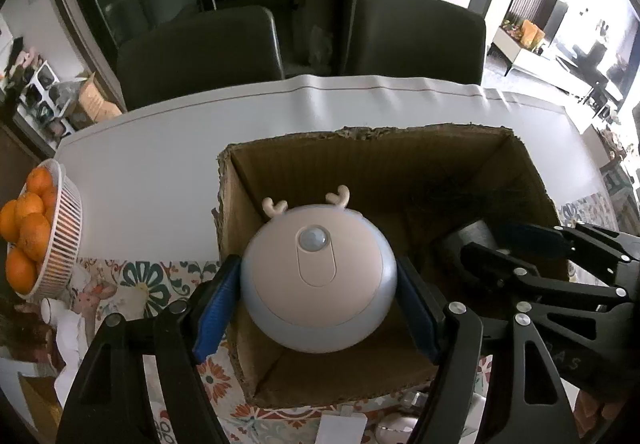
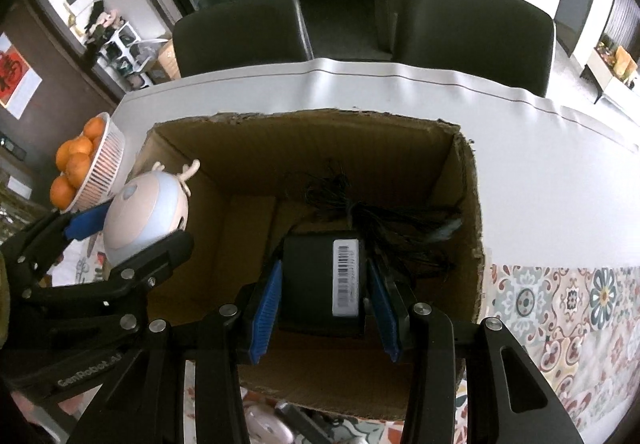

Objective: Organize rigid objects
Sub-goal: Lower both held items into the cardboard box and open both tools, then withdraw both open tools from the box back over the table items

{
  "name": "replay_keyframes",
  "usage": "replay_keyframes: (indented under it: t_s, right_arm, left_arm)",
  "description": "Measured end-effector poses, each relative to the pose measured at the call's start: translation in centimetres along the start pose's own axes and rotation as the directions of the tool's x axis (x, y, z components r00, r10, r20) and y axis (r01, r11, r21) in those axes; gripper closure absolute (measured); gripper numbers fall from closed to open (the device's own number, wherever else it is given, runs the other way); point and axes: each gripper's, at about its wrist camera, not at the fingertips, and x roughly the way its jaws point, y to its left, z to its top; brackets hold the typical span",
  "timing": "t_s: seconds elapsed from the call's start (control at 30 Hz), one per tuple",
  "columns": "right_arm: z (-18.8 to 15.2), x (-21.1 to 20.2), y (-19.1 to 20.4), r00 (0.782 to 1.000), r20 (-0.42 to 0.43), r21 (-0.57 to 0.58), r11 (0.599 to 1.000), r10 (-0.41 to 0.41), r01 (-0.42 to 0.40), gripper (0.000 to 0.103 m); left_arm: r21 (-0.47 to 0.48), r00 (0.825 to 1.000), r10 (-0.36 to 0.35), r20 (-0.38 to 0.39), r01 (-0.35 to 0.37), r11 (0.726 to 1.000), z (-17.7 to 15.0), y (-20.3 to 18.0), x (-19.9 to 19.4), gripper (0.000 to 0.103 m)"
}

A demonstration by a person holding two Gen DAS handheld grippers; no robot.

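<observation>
A round pink-and-blue night light (image 1: 318, 276) with small antlers hangs over the left part of an open cardboard box (image 1: 360, 133). My left gripper (image 1: 318, 264) is shut on its sides, blue pads (image 1: 218, 304) pressed to it. In the right wrist view the same light (image 2: 140, 211) shows at the box's left wall. My right gripper (image 2: 324, 266) is down inside the box (image 2: 304, 115), shut on a black power adapter (image 2: 316, 284) with a barcode label. A bundle of black cord (image 2: 384, 219) lies behind it on the box floor.
A white basket (image 1: 66, 240) of oranges stands at the table's left edge. Two dark chairs (image 1: 200, 51) (image 1: 416, 35) face the far side of the white-covered table (image 1: 160, 147). A patterned mat (image 2: 560, 304) lies under and right of the box. Small items (image 2: 268, 428) lie before it.
</observation>
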Motion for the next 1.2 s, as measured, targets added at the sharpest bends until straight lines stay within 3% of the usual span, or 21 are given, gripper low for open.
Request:
replay_keyframes:
  t_s: [0.2,0.37,0.6,0.83,1.2]
  right_arm:
    - [0.1,0.0,-0.6,1.0,-0.023,0.016,1.0,-0.012,0.013,0.056]
    - [-0.3,-0.8,-0.8,1.0,-0.004,0.03,1.0,0.0,0.0,0.056]
    - [-1.6,-4.1,0.0,0.995,0.096,0.044,0.999,0.0,-0.004,0.055]
    - [-4.0,-8.7,2.0,0.972,0.226,0.04,0.998,-0.061,0.054,0.053]
    - [-7.7,-11.0,3.3,0.945,0.295,0.039,0.99,-0.139,0.134,0.051]
  left_arm:
    - [-0.005,1.0,0.014,-0.014,-0.014,1.0,0.1,-0.4,-0.2,0.02]
    - [-0.009,1.0,0.022,0.008,-0.022,1.0,-0.3,-0.8,-1.4,0.02]
    - [-0.012,0.997,0.025,0.08,-0.024,1.0,-1.4,-0.8,-5.1,0.019]
    - [-0.013,0.986,0.051,0.159,-0.049,0.999,-3.4,-0.7,-8.8,0.015]
    - [-0.009,0.979,0.091,0.184,-0.091,0.996,-7.6,-0.7,-10.8,0.015]
